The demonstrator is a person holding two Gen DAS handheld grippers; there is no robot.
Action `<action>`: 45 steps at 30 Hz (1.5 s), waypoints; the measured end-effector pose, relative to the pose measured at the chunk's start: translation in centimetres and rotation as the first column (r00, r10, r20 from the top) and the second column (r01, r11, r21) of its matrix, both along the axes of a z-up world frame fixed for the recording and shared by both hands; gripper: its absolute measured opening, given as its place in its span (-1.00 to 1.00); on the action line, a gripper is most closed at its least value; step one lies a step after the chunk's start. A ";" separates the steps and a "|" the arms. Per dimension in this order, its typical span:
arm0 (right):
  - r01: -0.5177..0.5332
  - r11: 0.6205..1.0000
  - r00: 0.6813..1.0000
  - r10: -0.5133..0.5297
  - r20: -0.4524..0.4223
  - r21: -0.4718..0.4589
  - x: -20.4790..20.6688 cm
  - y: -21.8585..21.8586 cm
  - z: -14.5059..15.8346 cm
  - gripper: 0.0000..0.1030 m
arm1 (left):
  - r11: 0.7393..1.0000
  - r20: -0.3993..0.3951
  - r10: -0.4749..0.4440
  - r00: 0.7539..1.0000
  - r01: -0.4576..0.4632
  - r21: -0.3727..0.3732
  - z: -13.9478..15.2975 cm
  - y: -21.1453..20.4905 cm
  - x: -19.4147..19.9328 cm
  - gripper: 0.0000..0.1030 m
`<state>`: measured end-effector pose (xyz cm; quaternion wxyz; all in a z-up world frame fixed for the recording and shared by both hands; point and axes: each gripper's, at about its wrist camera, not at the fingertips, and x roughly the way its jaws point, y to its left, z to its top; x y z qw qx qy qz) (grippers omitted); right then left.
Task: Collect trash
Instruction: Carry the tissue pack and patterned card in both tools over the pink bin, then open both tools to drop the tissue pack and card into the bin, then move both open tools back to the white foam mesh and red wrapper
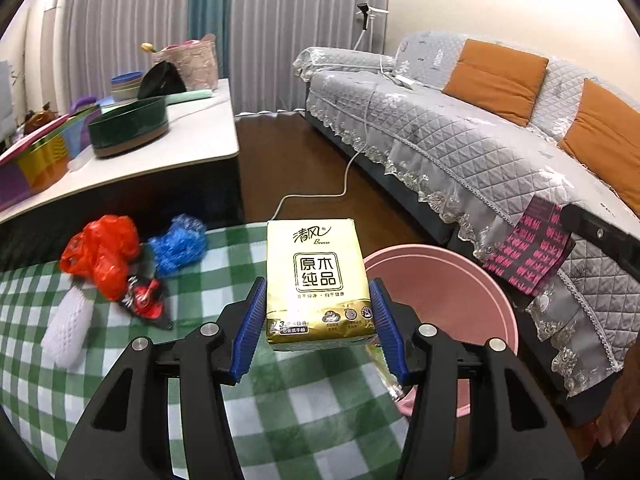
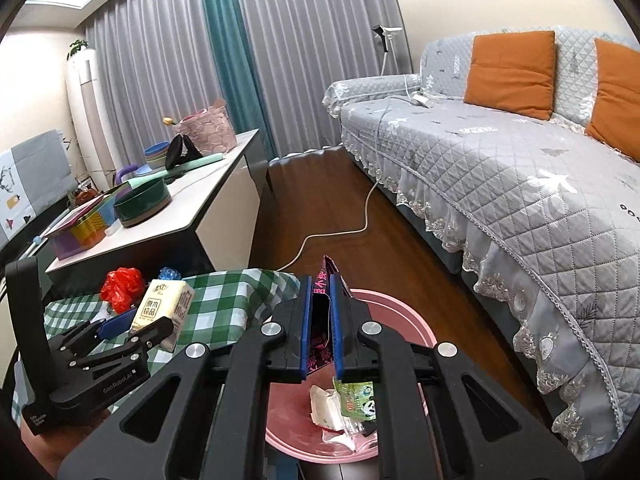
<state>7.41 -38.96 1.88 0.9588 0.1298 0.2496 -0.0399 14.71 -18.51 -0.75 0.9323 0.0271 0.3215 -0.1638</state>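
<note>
My left gripper [image 1: 318, 320] is shut on a gold tissue pack [image 1: 316, 280], held above the checked cloth at the rim of the pink bin [image 1: 472, 280]. From the right wrist, that pack [image 2: 162, 306] and left gripper [image 2: 132, 326] sit at the left. My right gripper [image 2: 322, 324] is shut on a black wrapper with pink print [image 2: 322, 304] above the pink bin [image 2: 400, 312]; the same wrapper [image 1: 528, 252] shows at the right of the left wrist view. Several wrappers [image 2: 348, 404] lie in the bin. A red bag [image 1: 102, 252], a blue bag [image 1: 178, 246], a red-black wrapper [image 1: 144, 300] and a white foam sleeve [image 1: 68, 328] lie on the cloth.
A white coffee table [image 1: 168, 160] with a green round tray [image 1: 128, 128] and bowls stands behind the cloth. A grey quilted sofa [image 2: 500, 168] with orange cushions [image 2: 510, 74] fills the right. A white cable [image 2: 340, 236] runs across the wooden floor.
</note>
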 end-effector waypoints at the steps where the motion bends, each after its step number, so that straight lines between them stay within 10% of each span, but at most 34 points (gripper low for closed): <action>1: 0.003 1.000 1.000 -0.003 -0.001 0.001 0.1 -0.1 -0.1 -0.82 | 1.000 0.002 -0.004 1.000 0.004 0.000 0.1 -0.2 0.2 -0.01; 27: 0.079 0.997 0.995 -0.077 -0.062 0.026 1.5 -2.4 -1.8 -0.80 | 0.988 -0.018 -0.148 0.989 0.147 -0.037 0.3 -5.6 3.2 0.00; 32: 0.106 0.992 0.990 -0.099 -0.100 0.072 1.9 -3.3 -2.5 -0.32 | 0.984 -0.039 -0.171 0.984 0.169 -0.061 0.4 -5.9 3.4 0.04; 45: 0.067 0.995 0.996 -0.063 -0.060 0.070 1.7 -1.1 -1.0 -0.31 | 0.996 -0.012 -0.077 0.997 0.077 -0.054 2.1 0.0 0.7 0.03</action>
